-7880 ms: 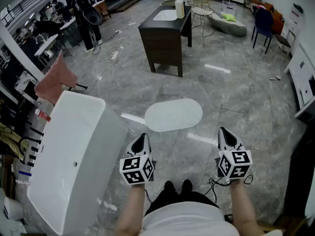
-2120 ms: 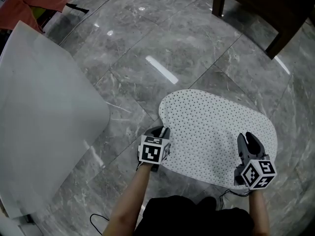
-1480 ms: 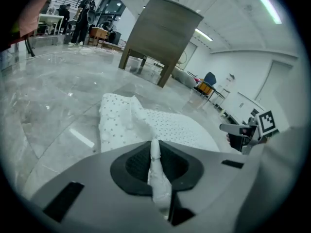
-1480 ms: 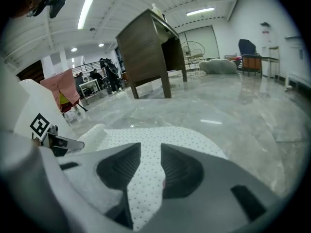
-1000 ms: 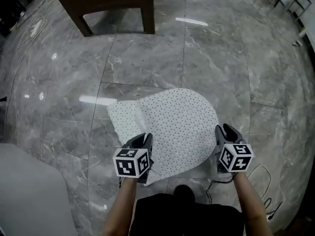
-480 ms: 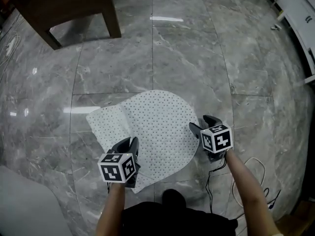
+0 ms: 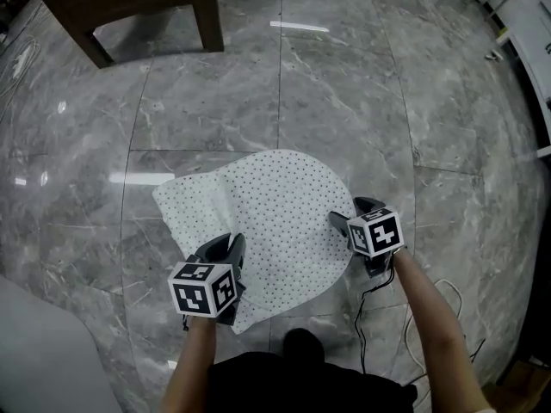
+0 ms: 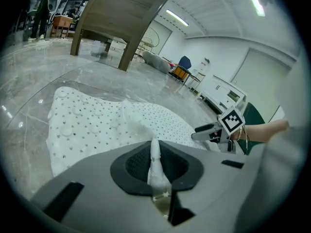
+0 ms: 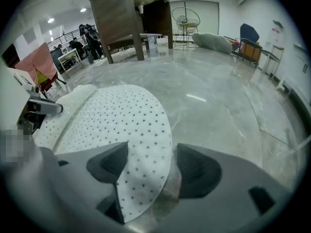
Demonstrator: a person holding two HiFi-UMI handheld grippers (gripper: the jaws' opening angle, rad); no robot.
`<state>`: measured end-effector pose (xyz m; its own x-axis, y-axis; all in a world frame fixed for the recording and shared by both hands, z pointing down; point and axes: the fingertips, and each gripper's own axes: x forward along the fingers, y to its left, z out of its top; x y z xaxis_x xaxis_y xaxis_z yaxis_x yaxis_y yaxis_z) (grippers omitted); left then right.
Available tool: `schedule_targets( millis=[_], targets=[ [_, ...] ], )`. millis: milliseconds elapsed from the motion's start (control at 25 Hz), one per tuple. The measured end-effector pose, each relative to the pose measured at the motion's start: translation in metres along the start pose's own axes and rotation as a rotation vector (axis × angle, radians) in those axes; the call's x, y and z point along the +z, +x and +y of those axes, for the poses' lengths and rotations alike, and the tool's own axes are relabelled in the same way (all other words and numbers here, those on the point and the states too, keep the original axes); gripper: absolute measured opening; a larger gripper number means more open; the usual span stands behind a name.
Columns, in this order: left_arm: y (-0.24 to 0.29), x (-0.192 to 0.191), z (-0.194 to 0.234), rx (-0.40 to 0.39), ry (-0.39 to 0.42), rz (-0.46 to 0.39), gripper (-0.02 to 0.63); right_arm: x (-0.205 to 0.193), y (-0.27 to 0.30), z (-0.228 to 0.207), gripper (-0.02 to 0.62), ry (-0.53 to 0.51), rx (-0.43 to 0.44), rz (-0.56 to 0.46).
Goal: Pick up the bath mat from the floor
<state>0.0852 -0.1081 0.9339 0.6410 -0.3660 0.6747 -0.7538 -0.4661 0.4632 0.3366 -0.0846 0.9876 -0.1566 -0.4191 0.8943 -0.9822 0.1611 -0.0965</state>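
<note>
Head view: bath mat (image 7: 284,205) on grey floor (image 7: 362,84), left part rucked, near-left corner raised. Left gripper (image 7: 229,249) at that corner; right gripper (image 7: 346,219) at right rim.

Left gripper view: jaws closed tight on mat edge, thin fold upright between them.

Right gripper view: jaws apart, mat rim between them, against left jaw, gap beside right jaw.

Handling: close right gripper fully on rim before lifting; raise both ends together, level, to avoid slip.

Large open studio hall: polished grey marble floor (image 7: 344,76), dark wooden cabinet (image 7: 129,7), distant desks (image 8: 60,21), chairs (image 8: 183,63)
</note>
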Motion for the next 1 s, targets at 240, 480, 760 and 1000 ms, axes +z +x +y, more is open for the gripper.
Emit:
schedule_targets(
  millis=[240, 480, 760, 1000],
  targets=[
    [-0.007, 0.000, 0.004, -0.001, -0.007, -0.014, 0.035, -0.002, -0.002, 0.009, 0.305, -0.029, 0.043, 0.043],
    [-0.018, 0.002, 0.017, 0.013, -0.047, -0.043, 0.035, -0.002, -0.004, 0.019, 0.302, -0.004, 0.104, 0.061],
    [-0.039, 0.002, 0.034, 0.044, -0.075, -0.073, 0.037, -0.006, -0.008, 0.054, 0.270, -0.013, 0.185, 0.074],
    [-0.066, -0.003, 0.050, 0.076, -0.105, -0.115, 0.037, -0.004, -0.018, 0.076, 0.152, -0.028, 0.198, 0.036]
  ],
)
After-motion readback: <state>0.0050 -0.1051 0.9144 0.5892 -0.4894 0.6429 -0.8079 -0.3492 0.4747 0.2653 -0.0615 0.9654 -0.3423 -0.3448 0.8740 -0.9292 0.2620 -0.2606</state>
